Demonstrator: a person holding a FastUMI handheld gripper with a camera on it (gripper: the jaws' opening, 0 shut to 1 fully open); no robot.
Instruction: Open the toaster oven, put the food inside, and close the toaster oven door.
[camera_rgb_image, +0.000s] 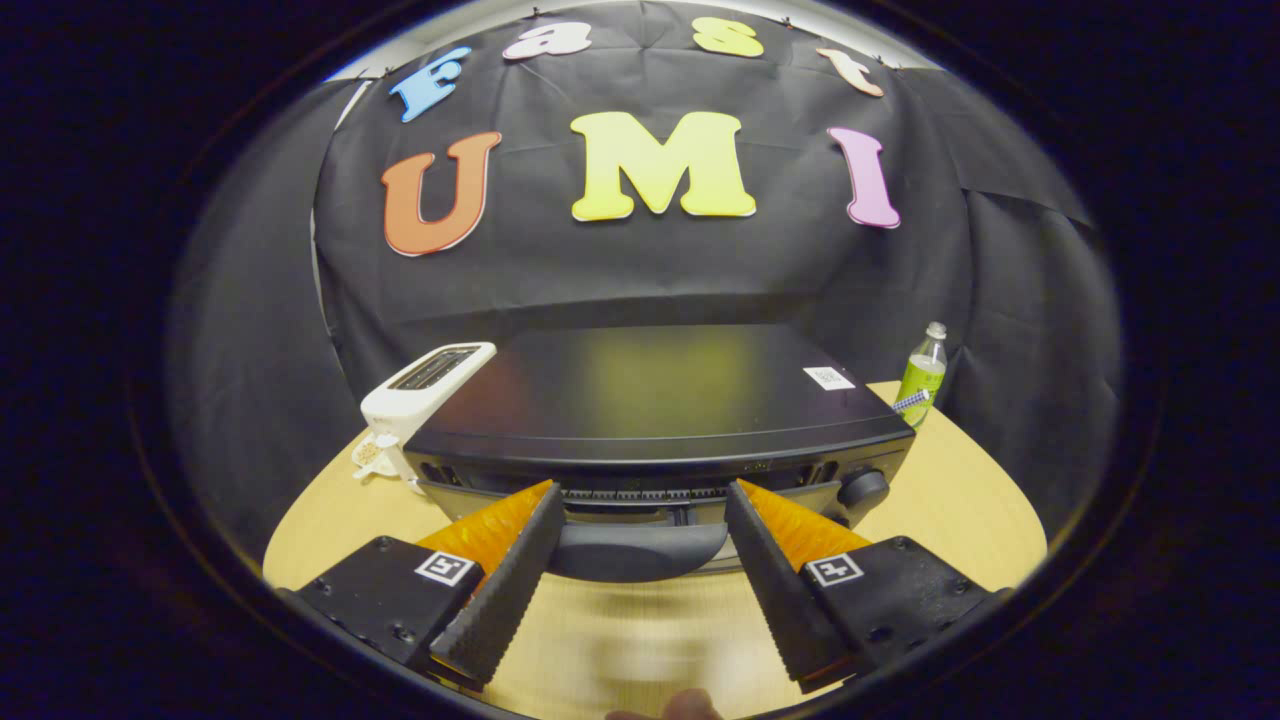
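Fingers spread wide on gripper (640, 500), flanking toaster oven (660, 410) door handle (640, 550); best squeezed mid-handle, then pulled down evenly.

One toaster oven (655, 400) sits on one round wooden table (960, 500), with one door handle (640, 550) and one control knob (863, 488) visible on its front and one small white sticker (828, 378) on its top. One white slot toaster (425, 392) stands just beside it, with two slots showing. One green plastic bottle (921, 377) stands at the oven's other side. One gripper (640, 505) has two fingers (500, 590), spread wide apart around the handle, each bearing one square marker tag (445, 568), two in all.
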